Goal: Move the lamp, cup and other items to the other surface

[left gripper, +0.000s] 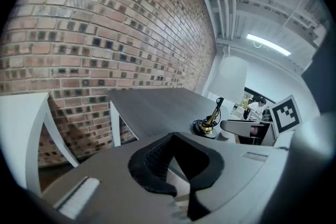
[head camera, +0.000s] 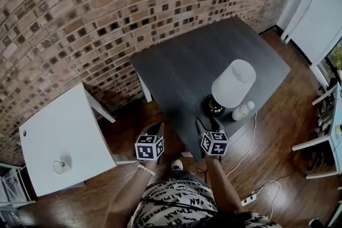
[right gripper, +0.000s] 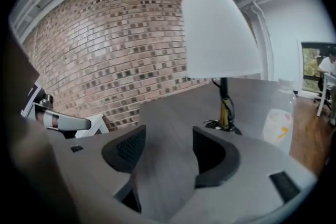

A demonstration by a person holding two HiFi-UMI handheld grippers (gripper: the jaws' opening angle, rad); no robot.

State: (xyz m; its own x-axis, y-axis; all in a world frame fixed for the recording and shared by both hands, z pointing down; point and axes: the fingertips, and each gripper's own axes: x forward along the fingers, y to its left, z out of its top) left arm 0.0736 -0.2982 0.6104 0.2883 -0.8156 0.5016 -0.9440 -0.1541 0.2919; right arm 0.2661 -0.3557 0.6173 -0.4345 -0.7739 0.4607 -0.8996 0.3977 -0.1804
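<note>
On the dark table stands a white-shaded, brass-stemmed lamp.

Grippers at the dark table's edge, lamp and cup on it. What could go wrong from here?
1. The lamp has a wide shade on a thin stem; gripped low by the open right gripper, it may tip.
2. Its cord coils at the base and could snag on the way to the white table.
3. The cup stands close beside the lamp and could get knocked.

Seemingly open tabletop left of lamp
</note>
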